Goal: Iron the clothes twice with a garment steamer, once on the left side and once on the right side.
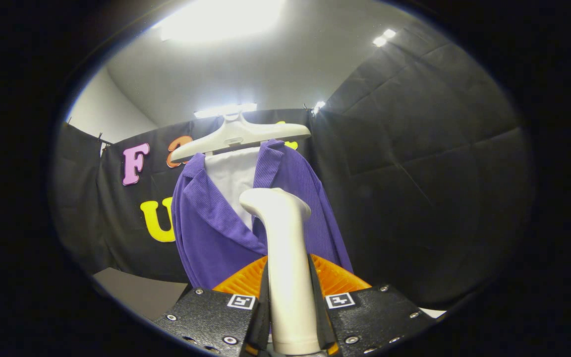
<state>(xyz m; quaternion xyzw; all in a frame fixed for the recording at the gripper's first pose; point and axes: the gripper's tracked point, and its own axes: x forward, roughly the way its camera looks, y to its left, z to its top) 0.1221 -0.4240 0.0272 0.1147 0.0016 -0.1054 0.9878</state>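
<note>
A purple ribbed jacket (211,233) with a white lining hangs on a white hanger (238,136) in front of the black booth wall. My gripper (289,297) is shut on the white handle of the garment steamer (285,258), both fingers pressing its sides. The steamer rises between the fingers, and its rounded head (273,201) sits over the middle of the jacket's front, by the lapel opening. Whether the head touches the cloth cannot be told.
Black quilted cloth walls (414,173) close the booth behind and to the right of the jacket. A grey surface (142,292) lies low to the left of the fingers. Bright ceiling lights (221,20) shine overhead.
</note>
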